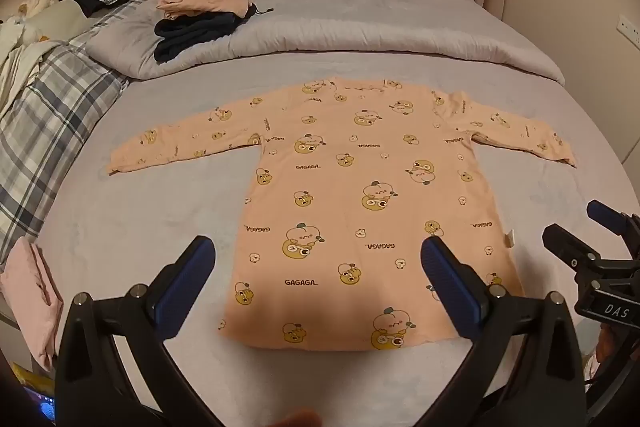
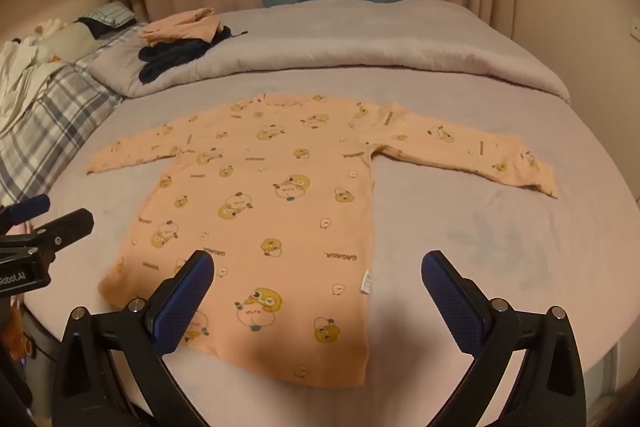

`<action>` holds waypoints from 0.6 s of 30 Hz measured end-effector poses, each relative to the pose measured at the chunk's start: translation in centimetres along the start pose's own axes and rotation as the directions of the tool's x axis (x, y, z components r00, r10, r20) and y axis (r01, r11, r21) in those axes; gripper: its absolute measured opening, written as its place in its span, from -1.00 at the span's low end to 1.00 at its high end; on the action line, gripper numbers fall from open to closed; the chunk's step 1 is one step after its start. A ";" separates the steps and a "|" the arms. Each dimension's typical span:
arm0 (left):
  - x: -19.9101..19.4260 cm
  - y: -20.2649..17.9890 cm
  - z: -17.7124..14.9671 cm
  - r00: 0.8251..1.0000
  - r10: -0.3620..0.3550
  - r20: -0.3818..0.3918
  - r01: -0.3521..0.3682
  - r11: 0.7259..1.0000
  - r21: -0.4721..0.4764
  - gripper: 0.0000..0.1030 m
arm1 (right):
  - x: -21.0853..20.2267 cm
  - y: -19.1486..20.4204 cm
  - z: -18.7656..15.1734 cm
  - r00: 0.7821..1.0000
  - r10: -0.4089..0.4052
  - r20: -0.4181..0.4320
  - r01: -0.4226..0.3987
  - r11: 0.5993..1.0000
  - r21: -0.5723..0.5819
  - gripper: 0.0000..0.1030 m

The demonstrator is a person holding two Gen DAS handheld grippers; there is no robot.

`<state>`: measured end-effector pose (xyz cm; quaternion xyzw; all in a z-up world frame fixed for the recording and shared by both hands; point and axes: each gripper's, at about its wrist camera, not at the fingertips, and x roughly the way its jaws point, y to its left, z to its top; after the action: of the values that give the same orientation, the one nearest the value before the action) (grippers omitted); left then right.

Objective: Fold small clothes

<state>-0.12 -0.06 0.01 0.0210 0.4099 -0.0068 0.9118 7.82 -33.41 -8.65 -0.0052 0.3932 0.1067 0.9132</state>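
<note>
A small peach long-sleeved shirt printed with cartoon figures and "GAGAGA" lies flat on the grey bed sheet, both sleeves spread out to the sides, hem toward me. My left gripper hovers open above the hem area, nothing between its blue pads. In the right wrist view the same shirt lies left of centre, and my right gripper stands open over its right side edge, also holding nothing. Each gripper shows at the edge of the other's view.
A rolled grey duvet crosses the far side of the bed, with a stack of folded peach and dark clothes on it. A plaid blanket and pillows lie at the left. A folded pink garment sits at the near left edge.
</note>
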 end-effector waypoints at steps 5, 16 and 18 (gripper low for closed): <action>-0.2 0.1 -0.1 1.000 -0.001 0.010 0.001 1.000 0.012 1.00 | 0.0 0.0 0.2 1.000 0.000 -0.002 0.000 1.000 -0.003 1.00; -0.4 -0.6 0.7 1.000 0.014 0.012 -0.014 1.000 0.003 1.00 | -0.1 0.1 0.2 1.000 -0.005 -0.006 0.005 1.000 -0.010 1.00; -0.5 -0.4 0.8 1.000 0.010 0.015 -0.010 1.000 0.004 1.00 | -0.1 0.0 0.2 1.000 -0.005 -0.007 0.005 1.000 -0.010 1.00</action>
<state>0.14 -0.45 0.91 0.0247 0.4029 -0.0030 0.9149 7.97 -33.45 -8.44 -0.0113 0.3957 0.1062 0.9122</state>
